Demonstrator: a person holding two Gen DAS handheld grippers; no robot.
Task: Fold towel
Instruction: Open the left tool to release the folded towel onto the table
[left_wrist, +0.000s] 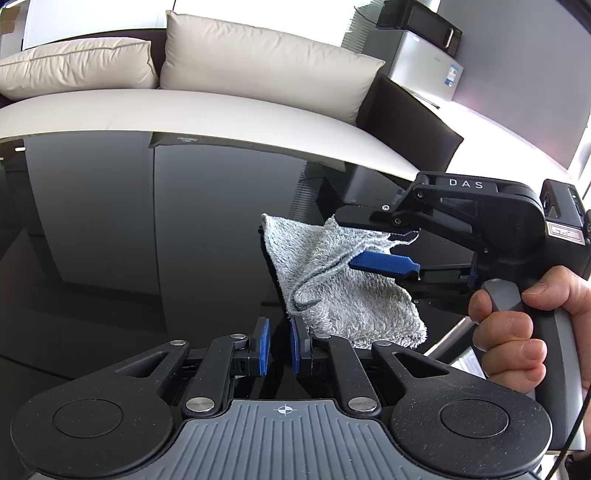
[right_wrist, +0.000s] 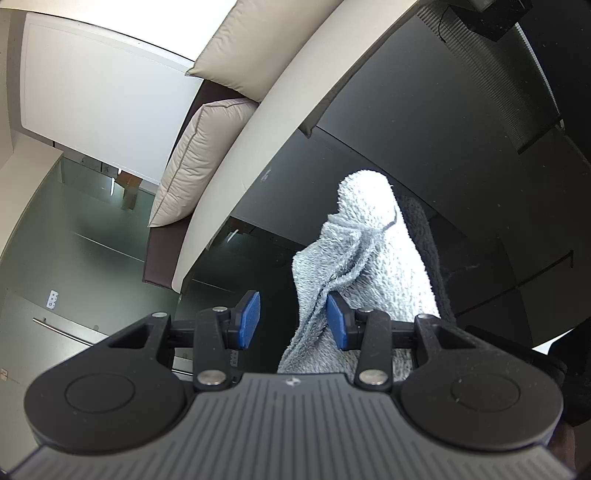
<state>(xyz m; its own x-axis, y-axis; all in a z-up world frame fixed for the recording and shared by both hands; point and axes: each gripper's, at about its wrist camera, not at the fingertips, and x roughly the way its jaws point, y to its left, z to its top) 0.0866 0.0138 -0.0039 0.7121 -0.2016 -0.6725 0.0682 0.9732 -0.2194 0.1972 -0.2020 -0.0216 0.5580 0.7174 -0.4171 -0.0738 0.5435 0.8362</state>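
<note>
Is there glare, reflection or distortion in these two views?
Left wrist view: the glossy black table mirrors the room, and the sofa edge bows. Right wrist view: the towel top is overexposed, and the corners are dark.

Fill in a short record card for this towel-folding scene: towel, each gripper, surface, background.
towel: grey, fluffy, crumpled towel, hanging from the right gripper
right gripper: right gripper has its jaws apart; the towel lies between them against one pad, the other pad is clear
left gripper: left gripper is almost closed, nothing between its pads, close beside the towel's lower corner
surface: dark glossy table
background: sofa with pale cushions
</note>
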